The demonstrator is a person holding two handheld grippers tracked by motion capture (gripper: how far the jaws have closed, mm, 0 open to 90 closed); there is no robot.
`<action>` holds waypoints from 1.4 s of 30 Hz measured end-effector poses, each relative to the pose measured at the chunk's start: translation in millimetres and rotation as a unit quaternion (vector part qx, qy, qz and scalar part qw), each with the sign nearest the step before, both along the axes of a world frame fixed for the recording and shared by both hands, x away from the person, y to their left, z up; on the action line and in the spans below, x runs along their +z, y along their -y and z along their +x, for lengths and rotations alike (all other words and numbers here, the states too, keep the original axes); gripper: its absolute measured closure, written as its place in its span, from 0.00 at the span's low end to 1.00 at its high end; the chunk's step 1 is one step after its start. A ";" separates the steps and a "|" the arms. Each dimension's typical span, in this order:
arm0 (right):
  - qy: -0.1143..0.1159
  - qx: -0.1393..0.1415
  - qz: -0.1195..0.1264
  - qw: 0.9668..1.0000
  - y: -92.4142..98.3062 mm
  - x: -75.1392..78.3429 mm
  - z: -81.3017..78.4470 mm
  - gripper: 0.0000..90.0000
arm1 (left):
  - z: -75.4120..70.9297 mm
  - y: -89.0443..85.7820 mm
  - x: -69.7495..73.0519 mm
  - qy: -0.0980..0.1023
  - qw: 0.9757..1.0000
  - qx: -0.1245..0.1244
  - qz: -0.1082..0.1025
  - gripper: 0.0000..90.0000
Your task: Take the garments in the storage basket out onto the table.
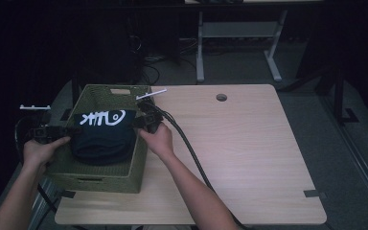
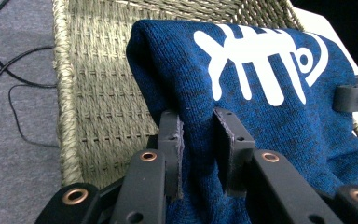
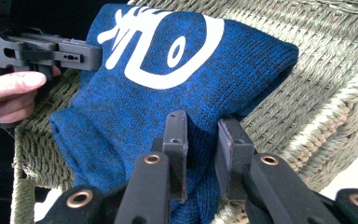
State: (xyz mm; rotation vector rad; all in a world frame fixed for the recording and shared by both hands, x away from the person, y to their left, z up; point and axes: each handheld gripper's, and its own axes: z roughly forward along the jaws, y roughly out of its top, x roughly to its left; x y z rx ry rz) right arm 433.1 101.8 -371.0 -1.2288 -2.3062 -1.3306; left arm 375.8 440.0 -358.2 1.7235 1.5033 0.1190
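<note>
A dark blue knitted garment with a white fish-bone print hangs folded over the inside of a woven green basket at the table's left end. My left gripper holds its left edge and my right gripper its right edge. In the left gripper view the left gripper is shut on a fold of the blue knit, with the basket wall behind it. In the right gripper view the right gripper pinches the cloth the same way, and the left gripper grips the far edge.
The wooden table stretches to the right of the basket, with a cable hole near its far edge. A thick black cable trails from the right gripper across the table. A white stick-like piece lies by the basket's far right corner.
</note>
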 end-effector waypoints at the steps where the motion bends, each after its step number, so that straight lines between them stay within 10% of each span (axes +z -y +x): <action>1: 0.001 0.000 -0.002 1.000 -0.1 0.2 -0.2 0.83 | 0.5 0.1 -0.4 0.000 1.000 0.000 0.002 0.82; 7: 0.015 -0.018 -0.016 1.000 3.9 4.8 0.0 0.71 | -1.9 -1.4 0.5 0.023 0.999 0.040 0.018 0.71; 24: 0.024 -0.012 0.027 0.999 23.4 18.7 -2.6 0.66 | -17.2 1.4 11.7 0.045 0.998 0.037 0.003 0.69; 42: 0.034 -0.003 0.069 0.997 69.9 32.4 -6.3 0.57 | -65.4 23.7 36.3 0.076 0.995 0.059 0.009 0.63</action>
